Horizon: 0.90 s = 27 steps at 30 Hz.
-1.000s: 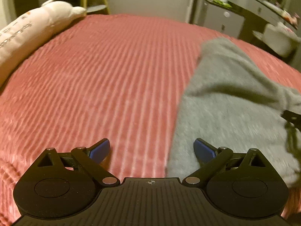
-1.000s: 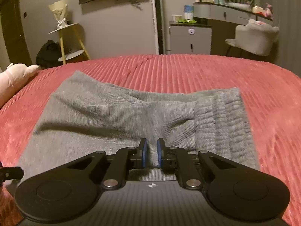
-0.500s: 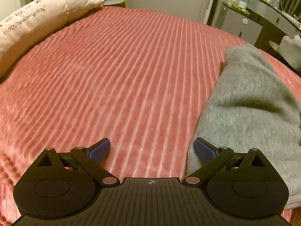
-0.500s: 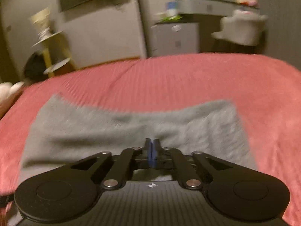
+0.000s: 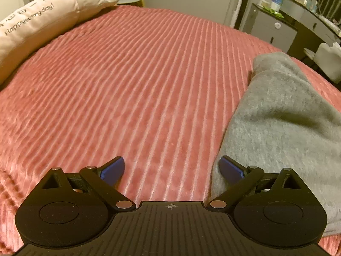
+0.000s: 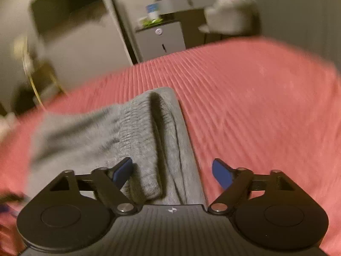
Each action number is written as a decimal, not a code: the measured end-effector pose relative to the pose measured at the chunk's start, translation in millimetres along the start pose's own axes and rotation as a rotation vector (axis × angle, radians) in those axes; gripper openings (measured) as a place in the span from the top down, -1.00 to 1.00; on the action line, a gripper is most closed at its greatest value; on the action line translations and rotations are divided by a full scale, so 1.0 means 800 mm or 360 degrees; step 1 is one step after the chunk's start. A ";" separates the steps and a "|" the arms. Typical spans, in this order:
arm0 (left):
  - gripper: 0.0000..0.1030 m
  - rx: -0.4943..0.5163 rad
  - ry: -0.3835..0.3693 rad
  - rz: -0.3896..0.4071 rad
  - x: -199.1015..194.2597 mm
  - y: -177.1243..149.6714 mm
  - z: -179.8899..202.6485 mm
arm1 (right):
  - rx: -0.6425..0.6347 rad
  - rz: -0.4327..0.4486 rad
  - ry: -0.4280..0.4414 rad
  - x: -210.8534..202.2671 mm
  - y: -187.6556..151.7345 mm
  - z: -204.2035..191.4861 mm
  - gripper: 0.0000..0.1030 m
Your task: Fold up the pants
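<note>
A bed is covered by a ribbed red bedspread (image 5: 149, 81), on which the grey knit pants (image 6: 119, 136) are laid folded into a thick bundle, the gathered waistband (image 6: 147, 132) uppermost on its right side. The right gripper (image 6: 172, 171) has just been opened wide above the bundle's right edge, nothing being pinched, while the left gripper (image 5: 171, 169) is held wide open and empty over bare bedspread, its right pad (image 5: 231, 169) just beside the pants' left edge.

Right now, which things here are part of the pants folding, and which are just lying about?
Part of the job:
- grey pants, lying folded on the red bedspread
- left claw, open over the bedspread
- right claw, just opened, pants below, not gripped

Just lying about:
- cream pillow with writing
- small grey cabinet
- pale chair
</note>
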<state>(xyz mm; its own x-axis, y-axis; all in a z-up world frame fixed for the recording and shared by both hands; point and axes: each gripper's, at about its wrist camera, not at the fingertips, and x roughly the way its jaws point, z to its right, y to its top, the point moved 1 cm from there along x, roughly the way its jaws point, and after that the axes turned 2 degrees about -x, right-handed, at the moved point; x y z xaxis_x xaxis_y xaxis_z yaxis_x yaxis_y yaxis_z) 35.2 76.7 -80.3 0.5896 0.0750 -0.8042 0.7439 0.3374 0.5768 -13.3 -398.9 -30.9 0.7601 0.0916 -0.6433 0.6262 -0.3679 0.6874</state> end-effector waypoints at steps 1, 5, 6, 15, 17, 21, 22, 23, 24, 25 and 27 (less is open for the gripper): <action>-0.94 0.0009 0.0002 0.0002 -0.002 0.000 0.001 | 0.0118 -0.0011 0.0055 -0.005 -0.001 0.015 -0.59; -0.94 0.0072 -0.0022 0.0027 -0.014 -0.003 0.010 | 0.0410 -0.0133 0.0234 0.002 -0.012 0.044 -0.59; -0.94 0.0093 -0.0035 0.0033 -0.018 -0.004 0.012 | 0.0443 -0.0137 0.0269 0.002 -0.017 0.042 -0.59; -0.94 0.0273 -0.0156 0.0050 -0.036 -0.014 0.033 | 0.0448 -0.0155 0.0338 0.011 -0.017 0.034 -0.36; -0.94 0.0336 -0.0254 0.0033 -0.043 -0.020 0.039 | 0.0520 -0.0188 0.0388 0.023 -0.014 0.041 -0.52; -0.94 0.0543 -0.0416 0.0094 -0.070 -0.040 0.058 | 0.0602 -0.0221 0.0484 0.031 -0.011 0.045 -0.72; -0.94 0.0585 -0.0428 0.0112 -0.074 -0.044 0.062 | 0.0575 -0.0227 0.0469 0.029 -0.010 0.043 -0.72; -0.94 0.0630 -0.0431 0.0117 -0.078 -0.049 0.067 | 0.0563 -0.0220 0.0454 0.025 -0.009 0.042 -0.72; -0.94 0.0657 -0.0431 0.0112 -0.079 -0.053 0.071 | 0.0570 -0.0220 0.0426 0.022 -0.010 0.043 -0.72; -0.94 0.0679 -0.0429 0.0103 -0.080 -0.057 0.075 | 0.0585 -0.0226 0.0405 0.021 -0.012 0.044 -0.72; -0.94 0.0720 -0.0428 0.0079 -0.078 -0.064 0.083 | 0.0643 -0.0231 0.0464 0.016 -0.023 0.048 -0.71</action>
<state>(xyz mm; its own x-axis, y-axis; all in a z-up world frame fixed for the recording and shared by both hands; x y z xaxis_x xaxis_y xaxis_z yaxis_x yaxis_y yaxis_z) -18.5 -7.1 -50.4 0.6432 -0.1831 -0.7435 0.7394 -0.1035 0.6652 -21.8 -426.5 -64.3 0.7231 0.4012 -0.5623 0.6557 -0.6548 0.3759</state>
